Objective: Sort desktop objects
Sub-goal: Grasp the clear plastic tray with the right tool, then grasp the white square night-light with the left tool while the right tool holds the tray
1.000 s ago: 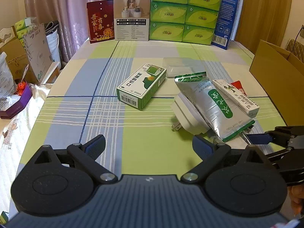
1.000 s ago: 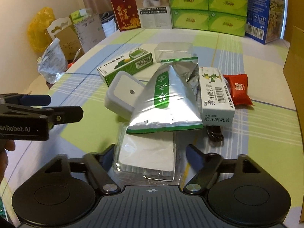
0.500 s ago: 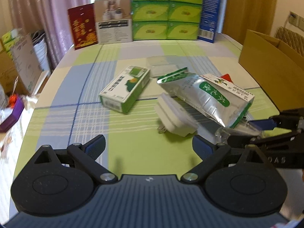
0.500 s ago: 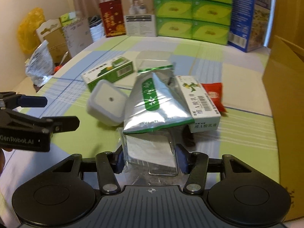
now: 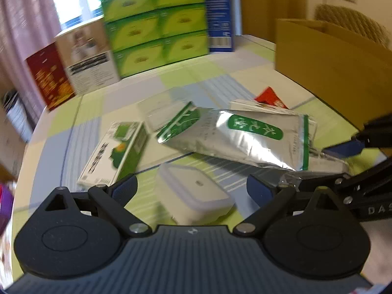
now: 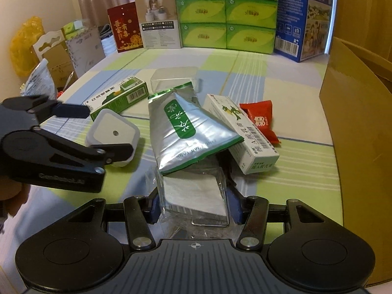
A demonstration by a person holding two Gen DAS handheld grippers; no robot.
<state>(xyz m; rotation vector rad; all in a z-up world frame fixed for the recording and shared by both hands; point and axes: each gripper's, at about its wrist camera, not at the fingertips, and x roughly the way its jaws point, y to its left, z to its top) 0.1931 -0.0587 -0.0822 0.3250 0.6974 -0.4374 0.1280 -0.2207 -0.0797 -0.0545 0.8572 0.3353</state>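
Right wrist view: clear plastic packet [image 6: 193, 193] is clamped by right gripper [image 6: 194, 207] | silver tea pouch [image 6: 188, 132] lies partly on it | left gripper [image 5: 192, 188] is held wide around white plug adapter [image 5: 193, 191].

The silver tea bag [image 6: 186, 132] lies on top of the clear plastic packet [image 6: 193, 193], so the packet's far end is hidden. The left wrist view is blurry, so the writing on the green box [image 5: 115, 152] cannot be read. The cardboard box [image 6: 357, 112] runs off the right edge.
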